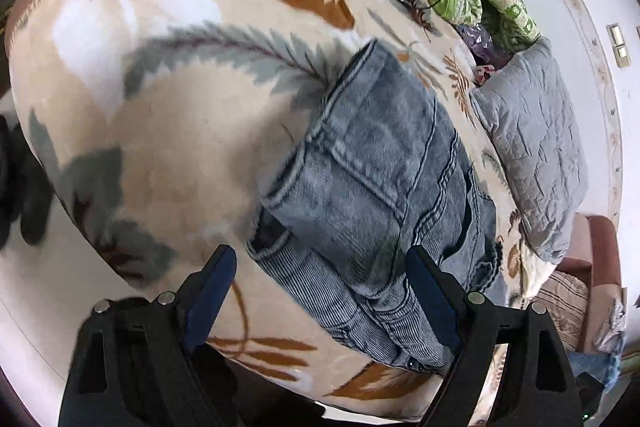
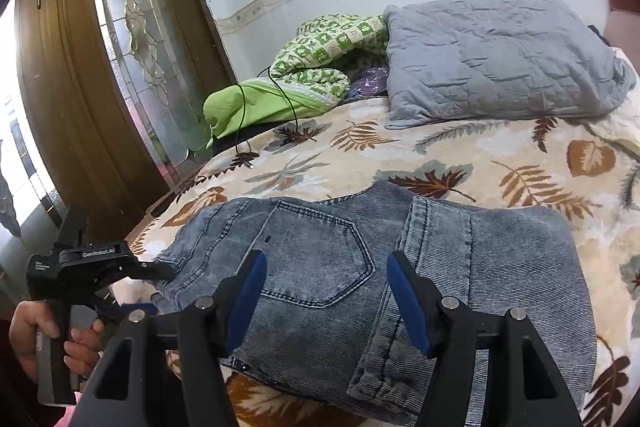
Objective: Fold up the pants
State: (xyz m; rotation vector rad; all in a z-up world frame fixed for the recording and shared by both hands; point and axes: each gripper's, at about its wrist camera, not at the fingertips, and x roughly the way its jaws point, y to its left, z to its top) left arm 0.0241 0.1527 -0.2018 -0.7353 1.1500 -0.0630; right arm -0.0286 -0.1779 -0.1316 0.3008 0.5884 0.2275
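Folded blue denim pants (image 1: 372, 187) lie in a compact stack on the leaf-print blanket (image 1: 160, 115). My left gripper (image 1: 320, 259) is open and empty, just above the near end of the stack. In the right wrist view the pants (image 2: 320, 267) show a back pocket on top and a folded leg on the right. My right gripper (image 2: 326, 263) is open and empty, hovering over the pocket. The left gripper (image 2: 160, 269) shows at the pants' left edge, held by a hand; its jaws are hard to see there.
A grey quilted pillow (image 2: 500, 59) and green bedding (image 2: 312, 67) with a black cable (image 2: 288, 95) lie at the head of the bed. A wooden door with glass (image 2: 132, 47) stands on the left. The blanket's edge (image 1: 48, 211) drops to a white floor.
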